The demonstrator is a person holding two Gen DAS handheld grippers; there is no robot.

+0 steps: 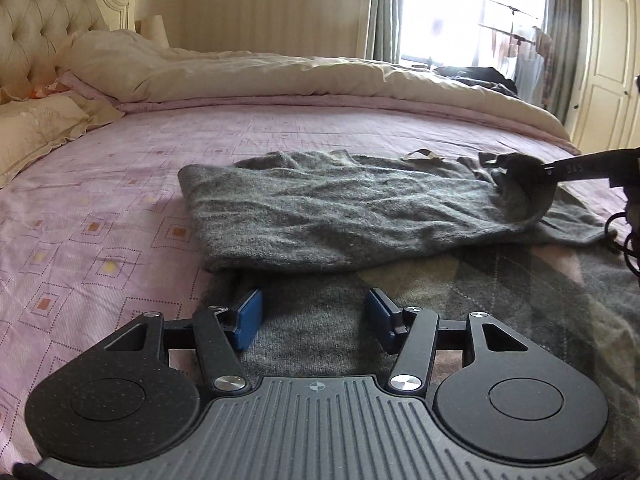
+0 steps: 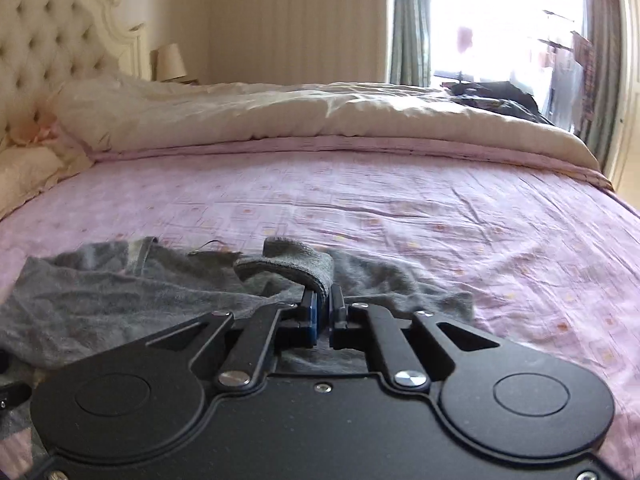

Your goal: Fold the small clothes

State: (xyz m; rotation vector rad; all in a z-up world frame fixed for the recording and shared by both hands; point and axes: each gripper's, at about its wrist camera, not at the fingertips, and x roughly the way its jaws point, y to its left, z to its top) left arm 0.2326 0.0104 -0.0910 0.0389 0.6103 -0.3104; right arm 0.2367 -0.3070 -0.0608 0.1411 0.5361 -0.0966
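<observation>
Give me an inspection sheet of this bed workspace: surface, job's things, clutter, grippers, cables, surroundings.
Surface: bed with a pink patterned sheet, lightly creased.
Job's things: grey sweater lying partly folded on the sheet; one edge lifted in a pinch.
Clutter: cream quilt bunched along the far side; dark clothes heaped near the window; pillow at the headboard end.
Grippers: left hand-held gripper open, over the sweater's near part; right hand-held gripper shut on the sweater's edge.
Cables: black cable looping at the right edge of the left wrist view.
Surroundings: tufted headboard, lamp, curtains, bright window, white wardrobe.
</observation>
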